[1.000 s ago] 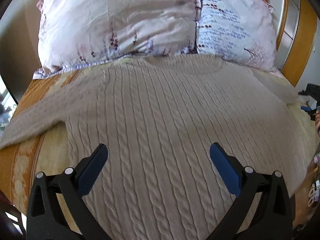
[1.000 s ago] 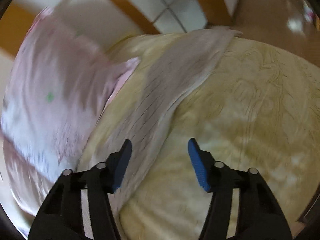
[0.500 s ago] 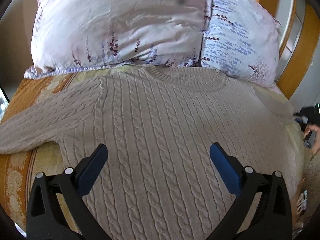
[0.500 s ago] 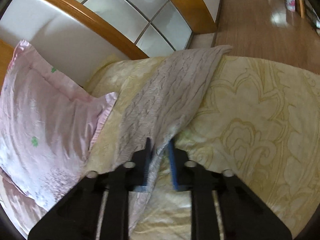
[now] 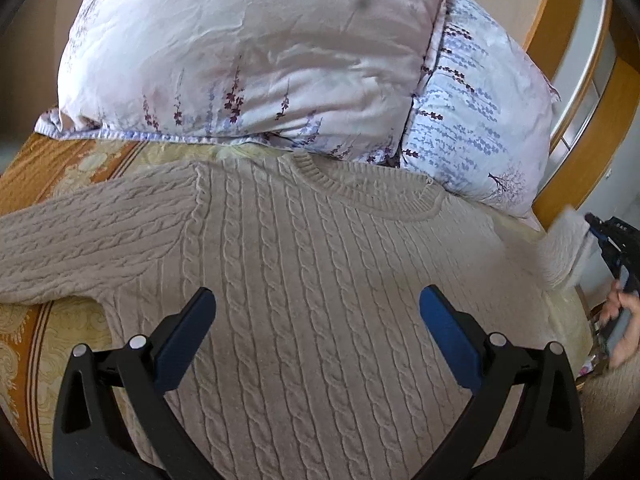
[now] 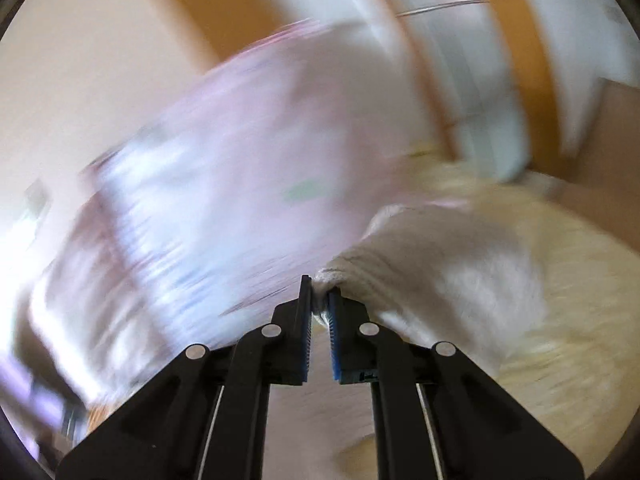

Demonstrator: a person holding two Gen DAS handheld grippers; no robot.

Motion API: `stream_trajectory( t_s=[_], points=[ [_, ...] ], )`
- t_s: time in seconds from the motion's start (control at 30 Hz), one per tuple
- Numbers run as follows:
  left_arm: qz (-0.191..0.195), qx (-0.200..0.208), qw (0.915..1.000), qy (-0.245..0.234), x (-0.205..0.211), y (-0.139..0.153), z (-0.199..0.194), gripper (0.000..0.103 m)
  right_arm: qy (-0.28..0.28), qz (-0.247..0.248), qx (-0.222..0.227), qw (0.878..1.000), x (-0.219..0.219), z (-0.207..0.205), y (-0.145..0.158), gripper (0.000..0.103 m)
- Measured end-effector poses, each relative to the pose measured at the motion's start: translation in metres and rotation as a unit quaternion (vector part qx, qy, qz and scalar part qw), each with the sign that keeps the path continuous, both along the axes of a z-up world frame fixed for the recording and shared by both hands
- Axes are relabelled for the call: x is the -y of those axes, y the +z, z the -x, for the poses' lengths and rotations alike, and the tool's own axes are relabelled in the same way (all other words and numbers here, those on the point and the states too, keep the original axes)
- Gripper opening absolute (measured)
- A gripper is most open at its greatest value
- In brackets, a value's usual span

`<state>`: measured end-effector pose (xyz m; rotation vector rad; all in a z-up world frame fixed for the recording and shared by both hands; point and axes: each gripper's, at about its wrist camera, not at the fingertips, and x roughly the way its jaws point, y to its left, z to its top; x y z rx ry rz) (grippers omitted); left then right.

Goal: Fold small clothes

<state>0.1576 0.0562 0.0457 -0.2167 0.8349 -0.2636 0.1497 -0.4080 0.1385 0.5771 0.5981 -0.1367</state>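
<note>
my left gripper (image 5: 316, 312) hangs over the cable-knit sweater (image 5: 304, 280), jaws spread wide, nothing between the blue pads (image 5: 182, 336), not touching the knit as far as i can see. sweater lies flat, front up, on the bed cover (image 5: 60, 332), which is yellow with orange bands. the neckline (image 5: 360, 192) points away from me and sits right against the pillows. one sleeve (image 5: 88, 236) is stretched out flat to the left of the view, across the orange band.

two pillows behind the collar: pink floral pillow (image 5: 248, 52) on the left, pale blue floral pillow (image 5: 480, 120) on the right, touching each other. wooden frame (image 5: 580, 152) behind the blue one.

at the right edge of the left view the other sleeve (image 5: 564, 252) is lifted off the bed, blurred, its end at my right gripper (image 5: 600, 236). a hand (image 5: 620, 320) shows below that on the gripper handle.

right wrist view is heavily motion-blurred. right gripper (image 6: 320, 300) jaws clenched on the sleeve end (image 6: 332, 276); a bunched bit of knit is pinched between the pads, the rest of the sleeve (image 6: 448, 264) drapes off to the right over the yellow cover (image 6: 560, 340). pink pillow (image 6: 240, 168) is a smear on the left, cannot tell details there.
</note>
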Motion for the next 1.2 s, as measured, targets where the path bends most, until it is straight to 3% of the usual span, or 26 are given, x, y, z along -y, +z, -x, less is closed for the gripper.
stream_trajectory(
  t_s=[0.1,0.13,0.27,0.33,0.4,0.47,0.5,0.7,0.77,0.87,0.93,1.0,1.1,1.13,1.2],
  points=[
    [0.030,-0.006,0.9995,0.003,-0.006,-0.003,-0.001,0.101,0.117,0.001,-0.018,0.993,-0.079,-0.010,-0.013,0.008],
    [0.040,-0.007,0.9992,0.002,-0.007,-0.003,-0.001,0.101,0.163,0.003,-0.046,0.986,-0.113,-0.015,-0.029,0.008],
    [0.069,-0.023,0.9973,-0.009,-0.008,-0.007,-0.003,0.101,0.225,-0.015,-0.146,0.963,-0.173,-0.023,-0.085,0.009],
    [0.075,-0.025,0.9968,-0.016,-0.008,-0.006,-0.003,0.101,0.225,-0.024,-0.164,0.960,-0.179,-0.021,-0.094,0.013],
    [0.080,-0.027,0.9961,-0.023,-0.007,-0.005,-0.003,0.101,0.217,-0.061,-0.171,0.959,-0.172,-0.017,-0.096,0.025],
    [0.091,-0.031,0.9948,-0.032,-0.005,-0.004,-0.007,0.101,0.202,-0.094,-0.170,0.960,-0.164,-0.014,-0.095,0.045],
    [0.096,-0.035,0.9941,-0.034,-0.004,-0.004,-0.010,0.101,0.188,-0.106,-0.167,0.962,-0.157,-0.013,-0.094,0.045],
    [0.123,-0.064,0.9896,-0.038,-0.005,-0.008,-0.021,0.096,0.079,-0.128,-0.172,0.974,-0.108,-0.012,-0.091,0.042],
    [0.129,-0.070,0.9886,-0.033,-0.010,-0.011,-0.023,0.096,0.047,-0.112,-0.175,0.977,-0.101,-0.016,-0.089,0.022],
    [0.151,-0.081,0.9849,-0.025,-0.020,-0.016,-0.026,0.092,0.027,-0.017,-0.155,0.987,-0.116,-0.026,-0.068,0.011],
    [0.171,-0.087,0.9813,-0.019,-0.026,-0.019,-0.029,0.090,0.067,0.039,-0.111,0.991,-0.150,-0.033,-0.046,0.010],
    [0.185,-0.087,0.9788,-0.010,-0.032,-0.021,-0.030,0.090,0.134,0.045,-0.078,0.987,-0.185,-0.039,-0.036,0.010],
    [0.202,-0.093,0.9749,-0.003,-0.036,-0.026,-0.035,0.087,0.261,0.044,-0.101,0.959,-0.247,-0.053,-0.046,0.015],
    [0.207,-0.098,0.9734,-0.003,-0.036,-0.028,-0.037,0.086,0.288,0.037,-0.114,0.950,-0.258,-0.055,-0.054,0.021],
    [0.216,-0.113,0.9700,-0.002,-0.035,-0.033,-0.041,0.085,0.319,0.015,-0.145,0.936,-0.266,-0.051,-0.071,0.042]
  ],
)
